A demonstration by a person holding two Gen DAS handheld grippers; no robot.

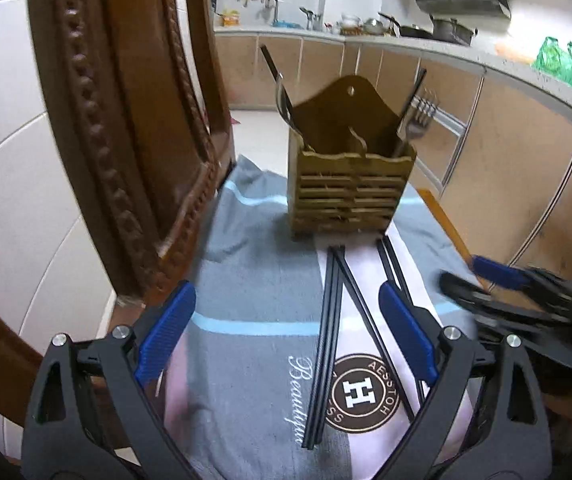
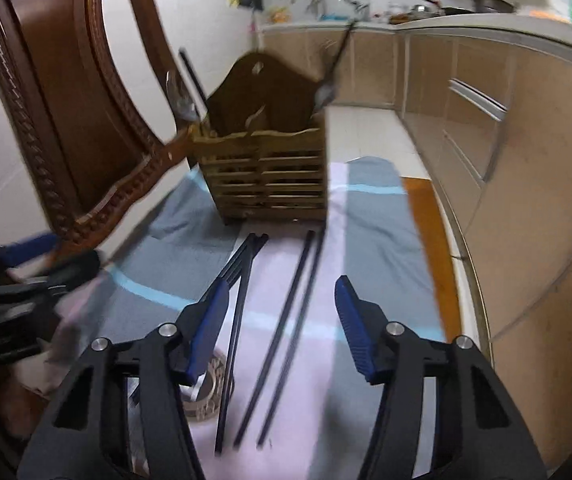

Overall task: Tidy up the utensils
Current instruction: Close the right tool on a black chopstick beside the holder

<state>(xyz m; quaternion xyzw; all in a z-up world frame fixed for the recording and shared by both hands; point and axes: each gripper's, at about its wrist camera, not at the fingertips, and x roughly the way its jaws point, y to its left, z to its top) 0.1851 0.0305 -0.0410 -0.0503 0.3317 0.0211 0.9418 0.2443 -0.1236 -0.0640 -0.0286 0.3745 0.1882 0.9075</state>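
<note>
Both tongs spread (empty), left tongs (image 1: 286,328), right tongs (image 2: 282,312); chopsticks (image 2: 286,328) lying between, on cloth (image 1: 246,280)

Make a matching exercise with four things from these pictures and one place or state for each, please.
Things:
1. black chopsticks
2. silver metal fork
3. slatted wooden utensil holder
4. left claw

Places or states:
a. stands upright on the cloth
b. lie flat on the cloth
c. open, holding nothing
d. leans in the holder's right compartment, tines up

Pairs: 1-b, 2-d, 3-a, 4-c
</note>
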